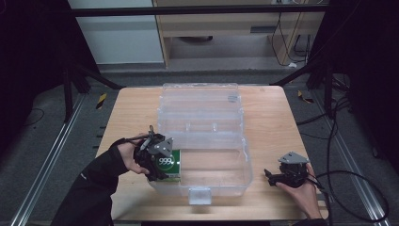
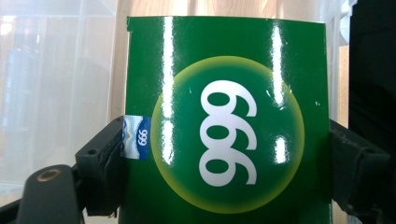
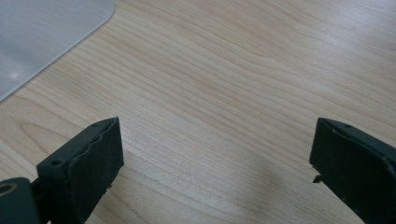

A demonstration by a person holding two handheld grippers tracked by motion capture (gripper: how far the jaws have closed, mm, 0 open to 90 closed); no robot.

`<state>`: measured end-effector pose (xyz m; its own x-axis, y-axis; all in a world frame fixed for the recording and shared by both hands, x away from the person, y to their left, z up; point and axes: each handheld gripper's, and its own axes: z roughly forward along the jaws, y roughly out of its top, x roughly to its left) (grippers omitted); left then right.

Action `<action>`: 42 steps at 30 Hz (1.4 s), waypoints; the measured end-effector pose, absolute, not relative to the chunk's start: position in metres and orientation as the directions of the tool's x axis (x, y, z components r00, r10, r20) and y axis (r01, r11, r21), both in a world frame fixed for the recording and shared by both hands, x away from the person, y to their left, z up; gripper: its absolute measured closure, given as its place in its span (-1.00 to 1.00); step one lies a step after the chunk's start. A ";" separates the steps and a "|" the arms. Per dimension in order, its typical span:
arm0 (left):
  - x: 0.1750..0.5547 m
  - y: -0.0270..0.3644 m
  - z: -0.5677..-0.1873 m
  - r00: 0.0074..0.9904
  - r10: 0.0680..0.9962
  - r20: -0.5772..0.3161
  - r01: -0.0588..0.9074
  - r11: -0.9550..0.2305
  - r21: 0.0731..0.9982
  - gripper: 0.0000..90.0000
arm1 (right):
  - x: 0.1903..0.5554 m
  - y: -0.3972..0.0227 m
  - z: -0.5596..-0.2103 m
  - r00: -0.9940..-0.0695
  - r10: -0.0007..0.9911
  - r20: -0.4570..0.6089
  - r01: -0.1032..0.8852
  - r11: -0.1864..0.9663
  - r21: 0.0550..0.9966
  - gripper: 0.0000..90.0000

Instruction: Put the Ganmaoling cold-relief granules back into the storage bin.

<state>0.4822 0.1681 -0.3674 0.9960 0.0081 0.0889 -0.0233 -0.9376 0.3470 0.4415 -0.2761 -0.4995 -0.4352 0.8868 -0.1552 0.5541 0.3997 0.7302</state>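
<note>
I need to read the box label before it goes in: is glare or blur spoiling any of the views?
Left gripper view: sharp, but vertical glare streaks cross the green box; the 999 stays readable, shown rotated. High view: dim and soft, dark surroundings, the clear plastic case hard to outline. Right gripper view: even light on the wooden table, faint shadow between the open right tongs.

Overhead camera faces forward-down; claw cameras sit close over the table (image 1: pixel 273 122).

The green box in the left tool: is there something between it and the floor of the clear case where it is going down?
Nothing visible. The left tool holds the green box by its sides, at the near left corner of the open clear case. The case floor around it looks bare.
</note>
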 end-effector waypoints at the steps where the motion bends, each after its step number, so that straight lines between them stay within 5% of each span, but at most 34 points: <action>1: 0.482 0.168 -0.369 0.996 0.011 0.084 -0.019 -0.937 0.350 -0.68 | 0.441 -0.276 -0.500 -0.436 0.887 -0.155 0.554 0.400 0.730 -0.93; 42: 0.484 0.173 -0.392 0.997 0.045 0.066 0.017 -0.930 0.368 -0.72 | 0.443 -0.275 -0.503 -0.451 0.878 -0.158 0.563 0.418 0.713 -0.94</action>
